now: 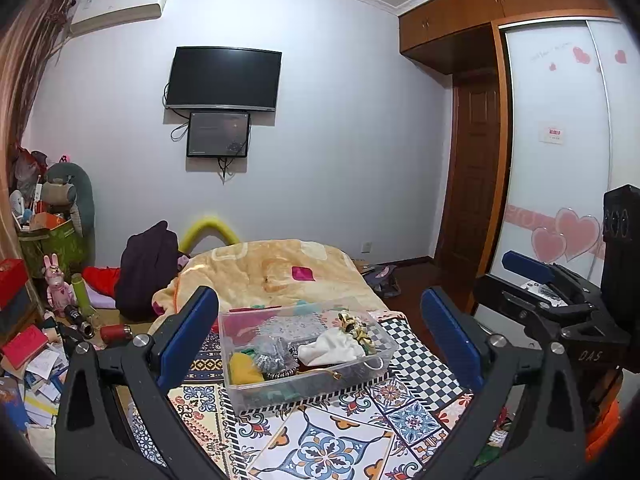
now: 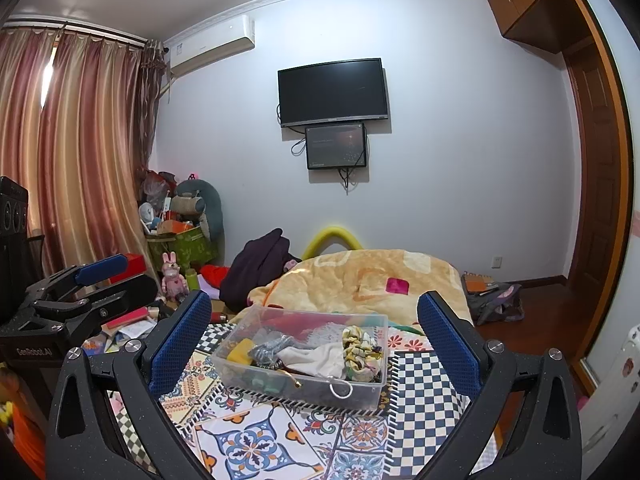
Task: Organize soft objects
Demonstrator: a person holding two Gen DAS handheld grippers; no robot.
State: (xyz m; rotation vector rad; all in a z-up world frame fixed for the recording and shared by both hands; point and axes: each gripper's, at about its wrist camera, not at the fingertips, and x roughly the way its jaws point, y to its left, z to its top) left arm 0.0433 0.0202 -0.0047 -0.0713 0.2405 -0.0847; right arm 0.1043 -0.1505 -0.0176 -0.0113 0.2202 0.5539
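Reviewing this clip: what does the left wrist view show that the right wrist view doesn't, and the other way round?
Only the left wrist view shows the white sliding wardrobe door with heart stickers and the right claw from the side.

Only the right wrist view shows the striped curtains and the left claw from the side.

Both show the clear plastic box of soft items on the patterned cloth, the white cloth inside it, the orange blanket, the wall TV and the air conditioner. Both claws are open and empty.
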